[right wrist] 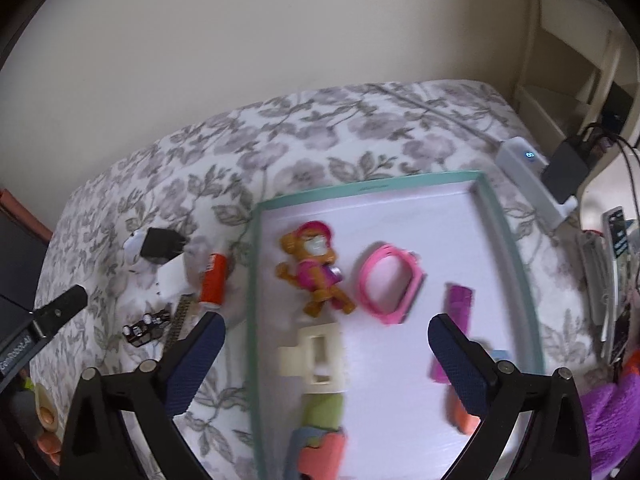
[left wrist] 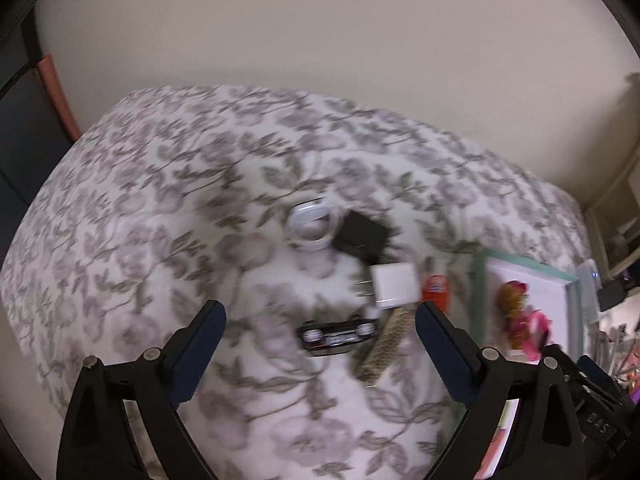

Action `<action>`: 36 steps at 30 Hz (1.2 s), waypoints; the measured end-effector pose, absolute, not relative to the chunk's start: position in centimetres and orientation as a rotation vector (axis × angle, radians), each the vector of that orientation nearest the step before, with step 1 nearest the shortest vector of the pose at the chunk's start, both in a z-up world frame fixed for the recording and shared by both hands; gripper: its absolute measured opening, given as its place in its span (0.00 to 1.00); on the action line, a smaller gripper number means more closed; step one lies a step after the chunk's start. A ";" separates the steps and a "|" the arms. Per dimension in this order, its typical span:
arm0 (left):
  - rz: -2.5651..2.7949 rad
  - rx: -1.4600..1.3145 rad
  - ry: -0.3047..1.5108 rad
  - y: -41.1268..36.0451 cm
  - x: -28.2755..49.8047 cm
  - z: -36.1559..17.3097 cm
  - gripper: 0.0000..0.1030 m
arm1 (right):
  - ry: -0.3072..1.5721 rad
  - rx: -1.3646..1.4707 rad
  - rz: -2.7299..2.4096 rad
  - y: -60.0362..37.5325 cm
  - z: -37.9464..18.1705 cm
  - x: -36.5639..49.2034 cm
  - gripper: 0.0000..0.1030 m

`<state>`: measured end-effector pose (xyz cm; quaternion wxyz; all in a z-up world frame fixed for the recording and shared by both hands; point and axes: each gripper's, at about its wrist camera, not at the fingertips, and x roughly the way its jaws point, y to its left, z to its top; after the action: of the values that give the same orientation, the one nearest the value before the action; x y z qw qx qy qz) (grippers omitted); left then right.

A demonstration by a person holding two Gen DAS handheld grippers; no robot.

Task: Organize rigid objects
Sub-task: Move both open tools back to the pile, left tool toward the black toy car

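floral bedspread beneath cream wall, teal-rimmed tray.

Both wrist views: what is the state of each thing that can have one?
left gripper: jaws open, empty
right gripper: jaws open, empty
tray: lies flat on the bed, holds toys
pink band: inside the tray
orange tube: lying outside the tray
power bank: light on

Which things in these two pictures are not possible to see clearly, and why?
- Tray, right wrist view: near end cut off by the bottom edge.
- Purple piece, right wrist view: lower part hidden behind a finger of the right gripper.
- Toy car, left wrist view: blurred, details unreadable.
- White cable coil, right wrist view: mostly hidden behind the black charger.
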<state>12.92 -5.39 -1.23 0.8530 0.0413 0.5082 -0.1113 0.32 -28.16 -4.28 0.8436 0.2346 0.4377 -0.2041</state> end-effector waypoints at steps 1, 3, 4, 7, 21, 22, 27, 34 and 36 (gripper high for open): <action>-0.217 0.091 1.074 -5.0 13.1 -1.4 0.93 | 0.927 0.493 -0.420 -27.7 -4.4 0.6 1.00; -0.187 0.093 1.084 -4.1 13.5 -1.7 0.93 | 0.938 0.473 -0.404 -26.6 -4.6 1.4 1.00; -0.175 0.091 1.092 -3.7 13.7 -1.8 0.93 | 0.942 0.464 -0.402 -26.2 -4.7 1.7 1.00; -0.144 0.081 1.117 -2.5 14.3 -2.4 0.93 | 0.953 0.442 -0.382 -24.8 -4.9 2.7 1.00; -0.044 0.020 1.197 1.7 16.2 -4.6 0.93 | 1.002 0.333 -0.280 -18.8 -6.3 7.1 1.00; -0.047 0.021 1.203 1.6 16.3 -4.8 0.93 | 1.009 0.331 -0.277 -18.7 -6.6 7.3 1.00; -0.073 0.034 1.229 1.0 16.5 -5.6 0.93 | 1.037 0.325 -0.265 -18.2 -8.0 8.3 1.00; -0.119 0.034 1.264 0.0 16.8 -6.6 0.93 | 1.085 0.312 -0.263 -17.8 -10.1 9.3 1.00; -0.140 0.029 1.269 -0.4 16.9 -6.9 0.93 | 1.087 0.300 -0.264 -17.8 -10.4 9.4 1.00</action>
<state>16.91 -0.38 -6.85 0.8029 0.0137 0.5924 -0.0652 9.41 -17.76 -10.40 0.8369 0.1418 0.5137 -0.1248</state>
